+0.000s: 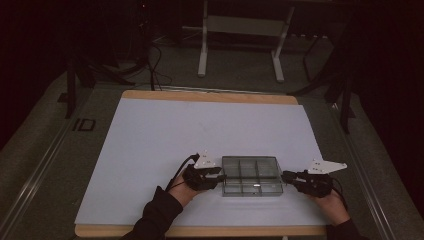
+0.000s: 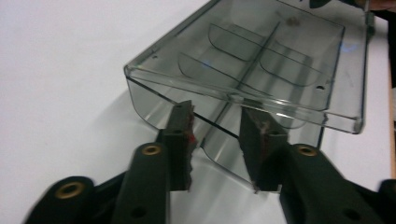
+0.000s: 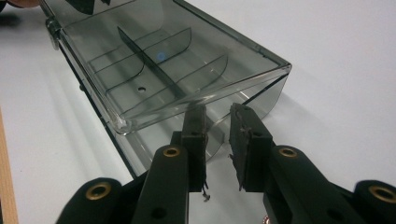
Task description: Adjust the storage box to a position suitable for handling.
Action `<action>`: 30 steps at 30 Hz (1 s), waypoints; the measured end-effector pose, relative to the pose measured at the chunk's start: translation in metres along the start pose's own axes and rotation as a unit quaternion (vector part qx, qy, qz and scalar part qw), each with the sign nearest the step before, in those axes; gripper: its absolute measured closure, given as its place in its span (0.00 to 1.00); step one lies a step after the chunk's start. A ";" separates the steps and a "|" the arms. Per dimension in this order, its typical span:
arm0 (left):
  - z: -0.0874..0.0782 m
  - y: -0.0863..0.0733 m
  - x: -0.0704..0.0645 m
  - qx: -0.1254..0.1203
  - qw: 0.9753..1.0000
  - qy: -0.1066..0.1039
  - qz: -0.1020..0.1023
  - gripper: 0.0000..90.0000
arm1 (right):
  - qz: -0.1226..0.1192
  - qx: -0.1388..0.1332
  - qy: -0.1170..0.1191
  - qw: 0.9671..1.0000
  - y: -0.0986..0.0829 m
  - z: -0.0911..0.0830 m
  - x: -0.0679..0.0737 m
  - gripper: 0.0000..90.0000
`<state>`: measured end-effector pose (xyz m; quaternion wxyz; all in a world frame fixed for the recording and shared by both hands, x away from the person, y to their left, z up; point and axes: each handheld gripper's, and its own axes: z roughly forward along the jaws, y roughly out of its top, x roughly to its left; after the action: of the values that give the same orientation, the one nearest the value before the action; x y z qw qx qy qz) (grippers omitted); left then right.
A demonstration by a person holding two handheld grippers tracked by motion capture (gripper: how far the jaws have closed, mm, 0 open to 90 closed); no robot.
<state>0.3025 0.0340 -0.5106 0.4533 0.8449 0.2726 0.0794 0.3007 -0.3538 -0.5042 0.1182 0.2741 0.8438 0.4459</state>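
Observation:
A clear smoke-grey compartment box (image 1: pixel 251 175) with a closed lid lies on the white mat near the front edge. Its inner dividers show through the lid. My left gripper (image 1: pixel 221 177) is at the box's left end, and my right gripper (image 1: pixel 284 176) is at its right end. In the left gripper view the jaws stand apart, and the left gripper (image 2: pixel 217 116) has its tips against the box (image 2: pixel 261 60) end wall, just under the lid rim. The right gripper (image 3: pixel 217 114) is open with a narrower gap, and its tips meet the other end wall of the box (image 3: pixel 163 65). Nothing sits between either pair of jaws.
The white mat (image 1: pixel 150 150) covers a wooden tabletop whose edge (image 1: pixel 200 231) runs along the front. A hand in a dark sleeve (image 1: pixel 157 212) holds the left gripper. Beyond the table stand a white frame (image 1: pixel 240 30) and floor cables (image 1: pixel 155 60).

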 end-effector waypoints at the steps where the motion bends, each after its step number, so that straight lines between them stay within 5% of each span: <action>1: 0.000 0.001 0.000 -0.002 1.000 0.001 0.003 0.72 | -0.002 -0.003 -0.001 1.000 0.000 0.000 0.000 0.84; 19: -0.002 0.014 0.003 -0.018 1.000 0.017 0.003 0.68 | -0.008 -0.027 -0.007 1.000 0.014 -0.001 -0.004 0.80; 30: -0.004 0.025 0.004 -0.029 0.999 0.034 0.027 0.74 | -0.012 -0.041 -0.016 0.999 0.021 -0.002 -0.005 0.85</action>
<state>0.3137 0.0279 -0.4879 0.4658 0.8353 0.2623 0.1282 0.3114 -0.3489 -0.4863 0.1484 0.2662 0.8260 0.4741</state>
